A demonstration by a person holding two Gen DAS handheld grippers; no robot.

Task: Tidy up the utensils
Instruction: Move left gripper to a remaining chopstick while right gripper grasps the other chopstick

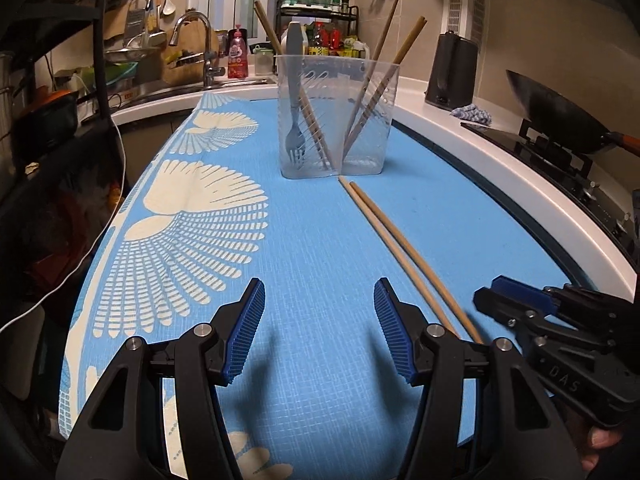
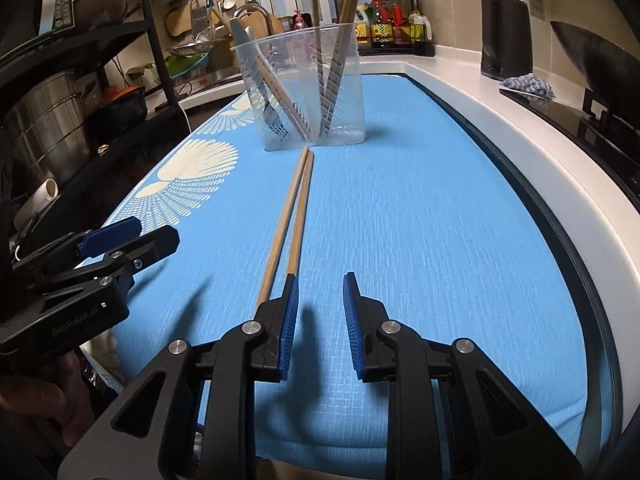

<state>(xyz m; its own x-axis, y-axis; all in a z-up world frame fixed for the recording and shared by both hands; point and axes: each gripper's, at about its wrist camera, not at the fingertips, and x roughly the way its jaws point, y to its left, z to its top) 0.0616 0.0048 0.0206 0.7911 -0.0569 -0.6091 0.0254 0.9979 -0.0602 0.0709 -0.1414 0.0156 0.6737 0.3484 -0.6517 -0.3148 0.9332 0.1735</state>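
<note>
A clear plastic utensil holder (image 1: 336, 120) (image 2: 304, 92) stands on the blue mat, with a grey fork (image 1: 295, 120) and several wooden chopsticks upright in it. A pair of wooden chopsticks (image 1: 404, 248) (image 2: 294, 216) lies flat on the mat, running from the holder's base towards me. My left gripper (image 1: 320, 320) is open and empty, just left of the chopsticks' near ends. My right gripper (image 2: 320, 312) is open and empty, its left finger beside the chopsticks' near ends. Each gripper shows in the other's view, the right one (image 1: 520, 312) and the left one (image 2: 120, 244).
The blue patterned mat (image 1: 240, 240) covers a white counter (image 1: 500, 184). A sink and tap (image 1: 200, 48) are at the back left, a black kettle (image 1: 454, 72) and wok (image 1: 560, 116) on the stove at the right. A black shelf rack (image 2: 80, 92) stands left.
</note>
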